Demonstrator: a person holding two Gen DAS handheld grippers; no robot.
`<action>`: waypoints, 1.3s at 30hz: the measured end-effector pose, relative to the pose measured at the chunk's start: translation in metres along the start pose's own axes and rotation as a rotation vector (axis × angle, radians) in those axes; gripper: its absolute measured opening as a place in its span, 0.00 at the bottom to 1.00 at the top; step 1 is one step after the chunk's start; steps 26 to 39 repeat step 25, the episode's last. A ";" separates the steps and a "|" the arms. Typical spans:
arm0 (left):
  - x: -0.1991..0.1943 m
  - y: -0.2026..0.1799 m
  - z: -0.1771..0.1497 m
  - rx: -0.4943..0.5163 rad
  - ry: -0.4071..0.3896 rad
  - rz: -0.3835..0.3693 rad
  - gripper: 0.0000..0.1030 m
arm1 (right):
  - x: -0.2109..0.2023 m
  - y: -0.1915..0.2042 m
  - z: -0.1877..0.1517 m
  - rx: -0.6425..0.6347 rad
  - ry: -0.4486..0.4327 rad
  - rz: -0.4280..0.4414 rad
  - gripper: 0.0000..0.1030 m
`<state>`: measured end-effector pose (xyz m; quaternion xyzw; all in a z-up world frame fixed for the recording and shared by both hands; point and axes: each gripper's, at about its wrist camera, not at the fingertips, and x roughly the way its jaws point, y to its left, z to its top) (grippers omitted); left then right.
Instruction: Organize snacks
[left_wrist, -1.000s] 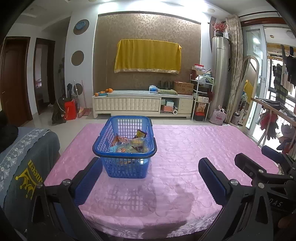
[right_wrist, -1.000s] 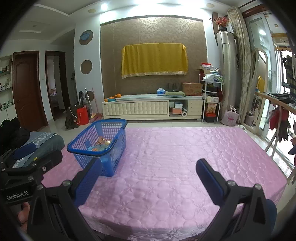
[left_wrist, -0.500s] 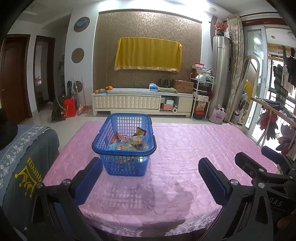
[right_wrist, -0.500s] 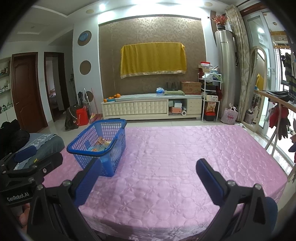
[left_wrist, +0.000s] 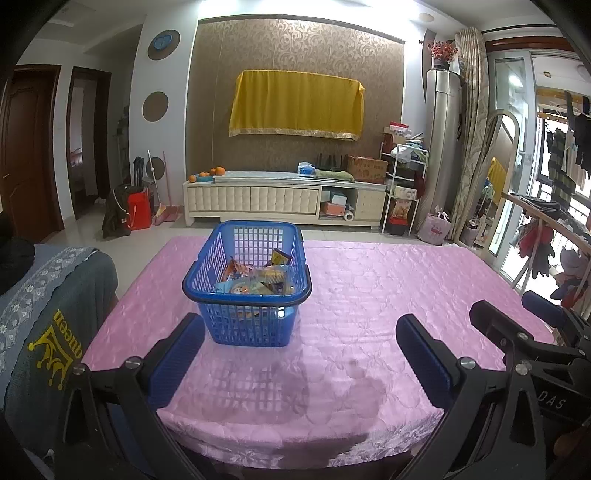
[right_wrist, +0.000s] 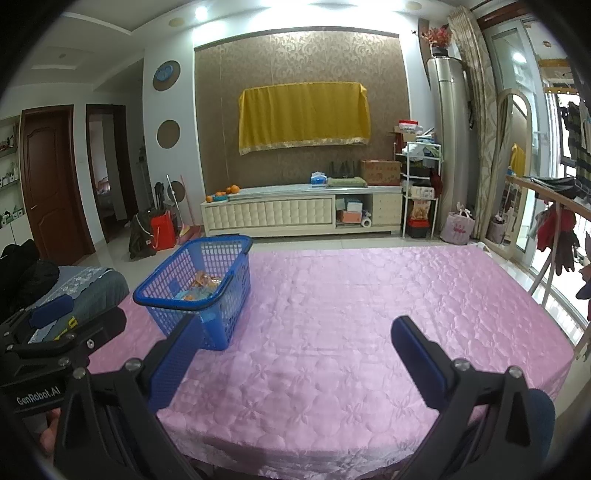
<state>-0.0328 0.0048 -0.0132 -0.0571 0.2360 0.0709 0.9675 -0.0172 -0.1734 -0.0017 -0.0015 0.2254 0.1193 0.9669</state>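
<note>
Blue plastic latticework marked the basket (left_wrist: 246, 284) that stood on the pink quilted tablecloth (left_wrist: 369, 295), left of centre in the left wrist frame and well up from the lower edge. Snack packets (left_wrist: 258, 278) lay heaped inside it, their wrappers showing above the near rim and through the mesh. The left gripper (left_wrist: 299, 338) hung short of the basket with its jaws spread wide and nothing between them; the left blue pad (left_wrist: 177, 360) sat just below the basket's near left corner, while the right one stood well apart at the lower right. The basket was above the gap rather than within it, closer to the left finger.

In the right wrist frame the same basket (right_wrist: 199, 288) appeared at centre left, seen from its side, and the tip of the left pad (right_wrist: 173, 363) overlapped its lower corner; whether the two touched could not be told. The right gripper (right_wrist: 295, 332) was likewise opened wide and empty, with only bare cloth between its fingers. The left tool's black frame showed at the far left edge.

A yellow cloth (left_wrist: 297, 105) hung on the patterned wall at upper centre, above a cream cabinet (left_wrist: 284, 197) bearing oranges (left_wrist: 210, 172). A grey seat cover (left_wrist: 48, 314) filled the lower left.
</note>
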 end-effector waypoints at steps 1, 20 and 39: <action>0.000 0.000 0.000 0.000 0.000 0.001 1.00 | 0.000 0.000 0.000 0.000 0.000 0.000 1.00; -0.003 -0.001 -0.002 0.002 0.002 0.008 1.00 | 0.000 -0.001 -0.003 0.003 0.007 -0.002 1.00; -0.004 -0.002 -0.002 0.005 0.002 0.011 1.00 | -0.001 -0.001 -0.004 0.005 0.007 0.000 1.00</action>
